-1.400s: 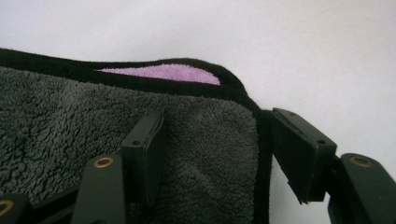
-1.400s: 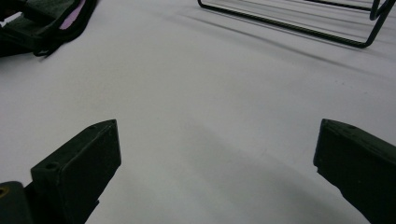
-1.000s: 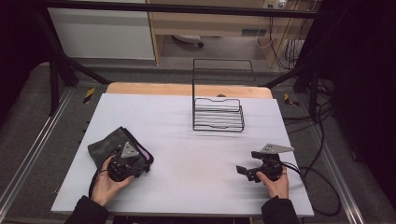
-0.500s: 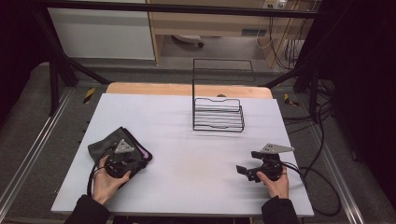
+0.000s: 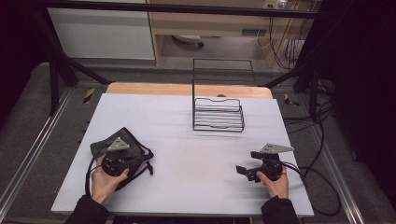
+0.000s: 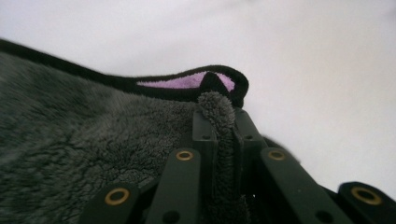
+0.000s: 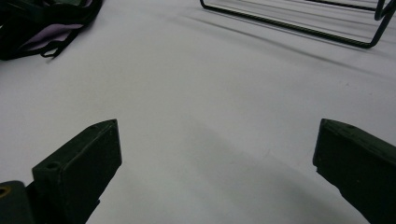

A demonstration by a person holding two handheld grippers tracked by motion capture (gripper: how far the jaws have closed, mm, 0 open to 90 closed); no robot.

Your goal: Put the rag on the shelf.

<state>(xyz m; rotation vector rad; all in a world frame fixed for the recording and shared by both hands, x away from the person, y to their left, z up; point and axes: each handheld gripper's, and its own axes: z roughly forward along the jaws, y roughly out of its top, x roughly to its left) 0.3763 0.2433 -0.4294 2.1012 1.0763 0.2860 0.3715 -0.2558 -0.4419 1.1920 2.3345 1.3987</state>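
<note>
A dark grey fleece cloth [image 5: 100, 147] with black trim and a lilac underside lies crumpled at the table's near left. My left gripper [image 5: 122, 151] sits on top of it, held by a hand. In the left gripper view the jaws are shut on a fold of the grey cloth [image 6: 56, 158], which bulges up between the tips of the left gripper [image 6: 219, 121]; a lilac flap curls just beyond. My right gripper [image 5: 243, 171] rests low on the table at the near right, and in the right gripper view the right gripper [image 7: 217, 140] is open with bare table between its jaws. The cloth [image 7: 42, 23] lies far off there.
A black wire rack [image 5: 218, 114] with a tall back frame stands at the table's far middle; its base rail [image 7: 289, 25] crosses the right gripper view. The white table [image 5: 187, 140] is bare between the two hands. Cables [image 5: 322, 182] trail off the right edge.
The left hand and its gripper have shifted slightly toward the left over the cloth. The right gripper has stayed still.
</note>
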